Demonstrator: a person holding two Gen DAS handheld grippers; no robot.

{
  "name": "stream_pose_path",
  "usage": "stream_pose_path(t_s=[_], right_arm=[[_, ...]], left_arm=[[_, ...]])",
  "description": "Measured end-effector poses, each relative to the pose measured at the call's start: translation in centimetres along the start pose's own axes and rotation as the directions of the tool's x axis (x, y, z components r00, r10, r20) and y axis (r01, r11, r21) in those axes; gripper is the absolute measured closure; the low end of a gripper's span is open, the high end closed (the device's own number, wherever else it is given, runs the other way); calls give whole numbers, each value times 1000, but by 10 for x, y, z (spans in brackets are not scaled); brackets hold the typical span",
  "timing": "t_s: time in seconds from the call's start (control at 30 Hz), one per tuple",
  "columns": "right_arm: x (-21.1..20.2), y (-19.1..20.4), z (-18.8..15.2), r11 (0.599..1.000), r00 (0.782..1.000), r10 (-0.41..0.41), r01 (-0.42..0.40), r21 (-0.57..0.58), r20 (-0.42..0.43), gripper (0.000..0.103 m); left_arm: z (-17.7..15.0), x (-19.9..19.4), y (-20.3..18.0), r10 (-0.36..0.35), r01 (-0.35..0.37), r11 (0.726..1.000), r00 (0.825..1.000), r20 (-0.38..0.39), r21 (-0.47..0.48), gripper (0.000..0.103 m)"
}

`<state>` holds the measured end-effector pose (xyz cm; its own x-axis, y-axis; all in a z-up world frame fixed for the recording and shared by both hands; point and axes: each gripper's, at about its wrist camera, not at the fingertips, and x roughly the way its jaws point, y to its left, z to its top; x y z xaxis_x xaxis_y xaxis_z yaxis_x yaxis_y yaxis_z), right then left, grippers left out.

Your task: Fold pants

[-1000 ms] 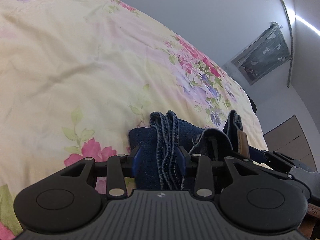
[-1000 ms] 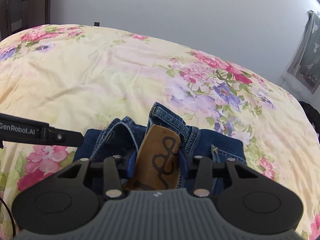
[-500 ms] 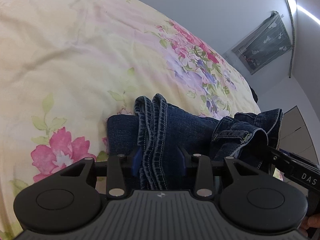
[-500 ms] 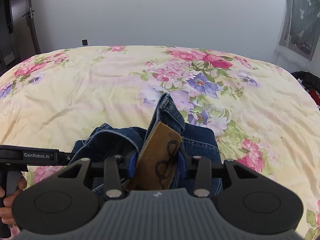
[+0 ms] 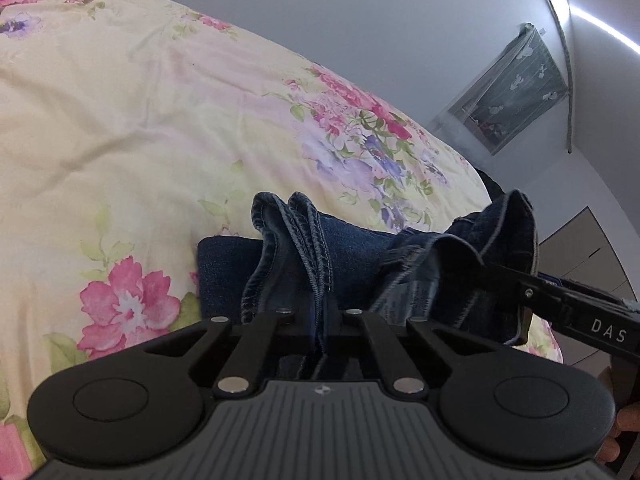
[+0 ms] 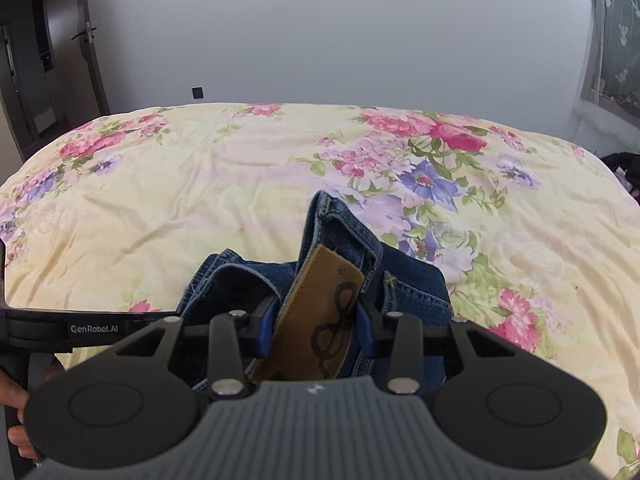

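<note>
Above the bedspread, both claws clamped on jeans, lower folds hidden.

1. I see a pale yellow bedspread printed with pink and purple flowers covering the bed.
2. A plain grey-white wall rises behind it, with a small dark square wall socket just above the bed's far edge.
3. A dark wooden door with a metal handle stands at my left.
4. A grey-green patterned curtain hangs at the right.
</note>
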<state>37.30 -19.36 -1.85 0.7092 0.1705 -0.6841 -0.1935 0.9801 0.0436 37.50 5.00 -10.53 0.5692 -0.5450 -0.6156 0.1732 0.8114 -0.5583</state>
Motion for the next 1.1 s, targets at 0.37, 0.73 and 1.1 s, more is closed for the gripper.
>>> stream_pose_path(t_s=[0.37, 0.73, 1.1], right_arm=[[31, 34, -2, 993, 992, 104, -108, -55, -74, 63], [44, 30, -5, 984, 981, 177, -179, -24, -83, 47], [9, -25, -17, 998, 999, 23, -26, -63, -44, 39]], left_arm=[[3, 3, 24, 2, -4, 998, 999, -35, -57, 100], [19, -18, 27, -91, 94, 989, 995, 33, -111, 78], [20, 15, 4, -112, 108, 985, 993, -25, -132, 43]])
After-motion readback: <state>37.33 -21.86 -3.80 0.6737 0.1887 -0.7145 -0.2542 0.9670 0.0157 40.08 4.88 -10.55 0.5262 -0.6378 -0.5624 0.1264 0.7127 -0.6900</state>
